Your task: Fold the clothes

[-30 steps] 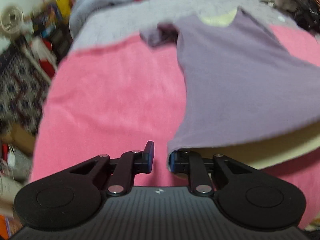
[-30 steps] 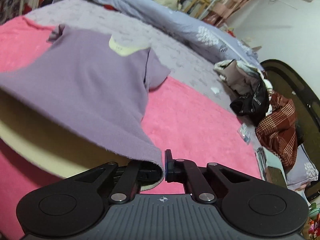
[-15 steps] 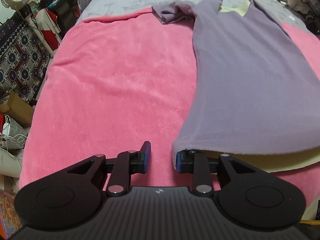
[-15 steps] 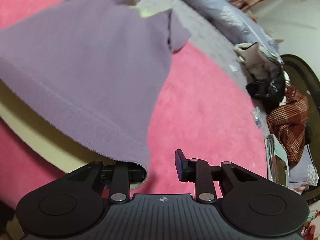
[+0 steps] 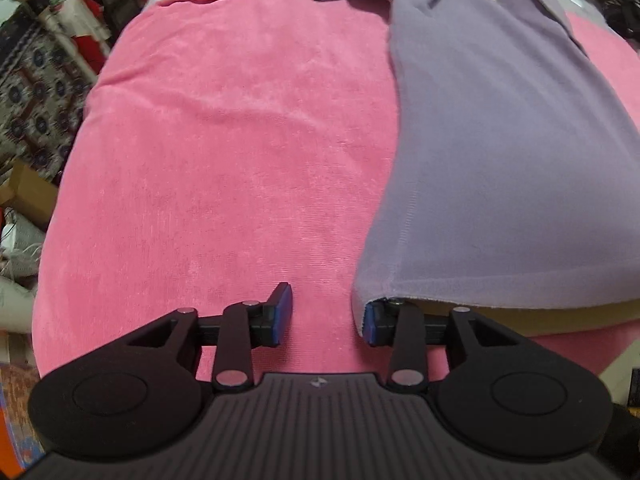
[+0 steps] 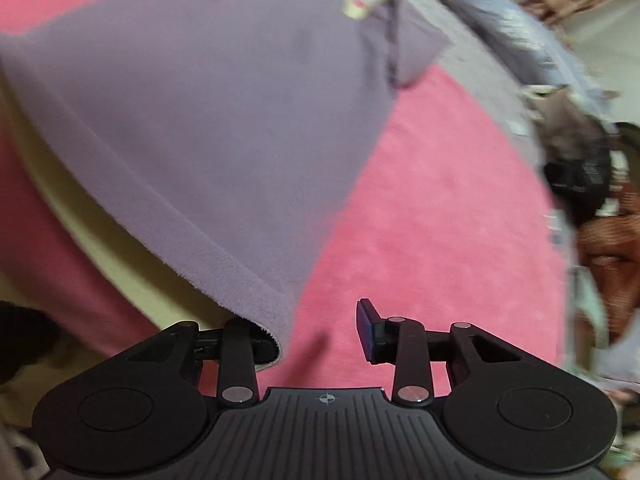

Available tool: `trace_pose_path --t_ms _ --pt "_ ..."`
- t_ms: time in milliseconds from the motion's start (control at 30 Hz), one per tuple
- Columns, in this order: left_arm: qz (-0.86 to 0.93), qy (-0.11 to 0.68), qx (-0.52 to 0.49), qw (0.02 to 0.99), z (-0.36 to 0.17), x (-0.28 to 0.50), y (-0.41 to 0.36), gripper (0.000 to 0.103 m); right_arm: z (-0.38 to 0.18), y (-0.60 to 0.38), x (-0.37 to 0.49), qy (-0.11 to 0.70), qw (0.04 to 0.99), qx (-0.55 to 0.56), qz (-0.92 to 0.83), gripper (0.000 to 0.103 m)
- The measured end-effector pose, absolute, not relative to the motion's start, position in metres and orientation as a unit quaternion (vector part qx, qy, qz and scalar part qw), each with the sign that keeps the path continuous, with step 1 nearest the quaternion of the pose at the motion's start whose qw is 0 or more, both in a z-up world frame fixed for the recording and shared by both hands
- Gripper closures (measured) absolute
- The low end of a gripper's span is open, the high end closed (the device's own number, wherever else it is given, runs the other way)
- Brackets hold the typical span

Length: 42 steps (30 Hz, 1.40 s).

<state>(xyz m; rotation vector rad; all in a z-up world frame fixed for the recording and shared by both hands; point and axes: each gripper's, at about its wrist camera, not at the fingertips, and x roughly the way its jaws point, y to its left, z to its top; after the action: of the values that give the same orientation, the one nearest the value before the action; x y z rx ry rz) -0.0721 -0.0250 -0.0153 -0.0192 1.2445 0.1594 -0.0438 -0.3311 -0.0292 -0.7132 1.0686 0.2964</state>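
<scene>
A purple shirt (image 5: pixel 500 152) with a pale yellow lining lies spread on a pink blanket (image 5: pixel 224 152), collar at the far end. My left gripper (image 5: pixel 326 314) is open; the shirt's near left hem corner drapes over its right finger (image 5: pixel 376 320). In the right wrist view the same shirt (image 6: pixel 208 112) shows, and my right gripper (image 6: pixel 320 336) is open, with the near right hem corner draped over its left finger. Neither pair of jaws pinches the cloth.
The pink blanket (image 6: pixel 432 216) covers a bed with a grey-lilac quilt (image 6: pixel 500 28) at the far end. A pile of dark and plaid clothes (image 6: pixel 592 200) lies at the bed's right edge. Clutter and a patterned rug (image 5: pixel 36 92) are left of the bed.
Both grippers have opened wide and let go of the hem corners. The shirt has dropped flatter onto the blanket, and both grippers have come lower.
</scene>
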Motion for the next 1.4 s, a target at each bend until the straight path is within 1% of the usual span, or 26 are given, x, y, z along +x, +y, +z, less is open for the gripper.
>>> trace_pose_path --t_ms 33,100,133,167,300,333,367,433,500,533,600,667,767,833,900,967,1033,1067,1100,1167,1200,1367,1400 --pt "0.067 0.585 -0.002 0.808 -0.014 -0.072 -0.025 0.05 -0.027 -0.332 -0.039 0.504 0.788 -0.322 0.144 0.066" --pt "0.058 0.597 0.017 0.8 -0.013 -0.077 -0.026 0.04 -0.02 -0.338 -0.032 0.518 0.79 -0.293 0.148 0.064" --pt "0.056 0.606 0.024 0.793 -0.013 -0.08 -0.025 0.039 -0.016 -0.341 -0.029 0.525 0.79 -0.278 0.15 0.061" --pt "0.054 0.614 0.032 0.787 -0.013 -0.084 -0.024 0.039 -0.013 -0.344 -0.025 0.532 0.791 -0.262 0.151 0.055" --pt "0.083 0.651 0.066 0.751 -0.014 -0.105 -0.012 0.039 0.003 -0.358 -0.012 0.558 0.79 -0.201 0.158 0.043" --pt "0.094 0.655 0.069 0.747 -0.011 -0.109 -0.006 0.039 0.007 -0.361 -0.008 0.563 0.789 -0.185 0.159 0.037" --pt "0.109 0.654 0.069 0.746 -0.007 -0.109 0.001 0.039 0.011 -0.364 -0.005 0.569 0.788 -0.169 0.16 0.034" --pt "0.139 0.636 0.061 0.757 0.005 -0.1 0.015 0.039 0.018 -0.371 0.002 0.58 0.786 -0.138 0.163 0.032" --pt "0.147 0.601 0.049 0.784 0.019 -0.078 0.023 0.04 0.026 -0.377 0.009 0.591 0.782 -0.106 0.166 0.03" --pt "0.139 0.581 0.045 0.801 0.026 -0.063 0.023 0.04 0.024 -0.381 0.01 0.592 0.782 -0.102 0.166 0.028" --pt "0.1 0.539 0.041 0.835 0.035 -0.029 0.013 0.04 0.019 -0.38 0.007 0.583 0.784 -0.131 0.166 0.028" --pt "0.033 0.495 0.043 0.867 0.039 0.01 -0.012 0.04 0.014 -0.376 0.003 0.569 0.788 -0.166 0.168 0.027" --pt "-0.095 0.441 0.028 0.892 0.032 0.067 -0.07 0.04 0.008 -0.366 -0.001 0.55 0.788 -0.203 0.189 0.024" --pt "-0.186 0.426 0.008 0.886 0.019 0.095 -0.118 0.04 0.006 -0.363 0.0 0.548 0.782 -0.212 0.206 0.024" --pt "-0.267 0.444 -0.004 0.855 -0.003 0.11 -0.169 0.04 0.005 -0.364 0.002 0.558 0.773 -0.21 0.218 0.024" --pt "-0.325 0.474 0.007 0.818 -0.028 0.109 -0.215 0.04 0.008 -0.382 0.014 0.569 0.779 -0.164 0.208 0.024" --pt "-0.355 0.5 0.044 0.788 -0.052 0.094 -0.252 0.037 0.011 -0.402 0.026 0.578 0.784 -0.112 0.195 0.024" --pt "-0.356 0.485 0.078 0.795 -0.058 0.08 -0.264 0.029 0.013 -0.412 0.032 0.583 0.786 -0.086 0.188 0.024" --pt "-0.358 0.456 0.117 0.806 -0.06 0.064 -0.273 0.026 0.015 -0.422 0.038 0.586 0.787 -0.06 0.181 0.024" --pt "-0.36 0.404 0.187 0.82 -0.064 0.037 -0.283 0.025 0.019 -0.441 0.05 0.592 0.788 -0.008 0.166 0.022" --pt "-0.365 0.392 0.196 0.821 -0.065 0.032 -0.282 0.025 0.02 -0.451 0.056 0.595 0.788 0.018 0.158 0.022" --pt "-0.398 0.425 0.154 0.798 -0.057 0.042 -0.256 0.026 0.029 -0.5 0.086 0.6 0.777 0.148 0.119 0.022" --pt "-0.408 0.425 0.157 0.792 -0.056 0.04 -0.256 0.025 0.03 -0.498 0.103 0.593 0.786 0.138 0.107 0.022"
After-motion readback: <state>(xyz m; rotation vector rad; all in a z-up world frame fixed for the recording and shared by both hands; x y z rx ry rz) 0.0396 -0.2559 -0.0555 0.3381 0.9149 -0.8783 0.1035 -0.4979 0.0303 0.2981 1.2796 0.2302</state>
